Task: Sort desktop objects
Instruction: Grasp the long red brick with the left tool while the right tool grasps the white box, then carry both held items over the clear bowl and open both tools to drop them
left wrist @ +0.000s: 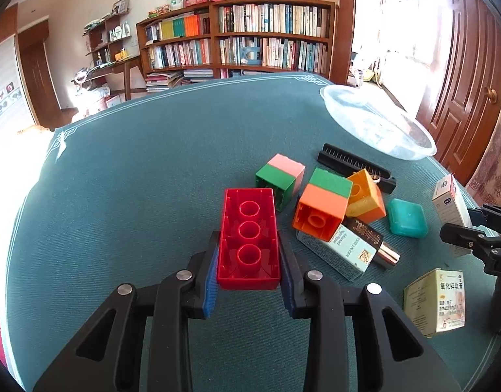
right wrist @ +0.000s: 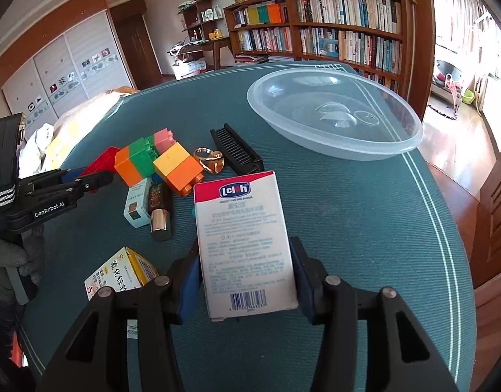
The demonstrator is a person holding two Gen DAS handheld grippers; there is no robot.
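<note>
The left claw [left wrist: 248,261] is clamping a red brick [left wrist: 248,238] between its blue pads, the brick lying hollow side up with three round sockets showing. The right claw [right wrist: 247,277] is gripping a white box [right wrist: 245,245] with a red band at its far end and a barcode at the near end, pads pressed against both long sides.

Both are sitting over the green tabletop [left wrist: 136,179]. Just right of the red brick, a green-pink block [left wrist: 281,178] and an orange-green block [left wrist: 322,204] are lying on their sides, with a yellow-orange block [left wrist: 364,199] touching the latter. A pale carton [left wrist: 337,251] and a dark tube [left wrist: 374,241] with a copper cap are lying side by side, the orange-green block resting on them. A black comb [left wrist: 355,166] is lying behind the blocks, a teal case [left wrist: 409,217] to their right, and a yellow medicine box [left wrist: 436,300] nearer the camera. A gold ring [right wrist: 209,160] is resting beside the comb. A clear plastic bowl [right wrist: 397,145] is standing at the far right of the tabletop, well apart from the pile.
</note>
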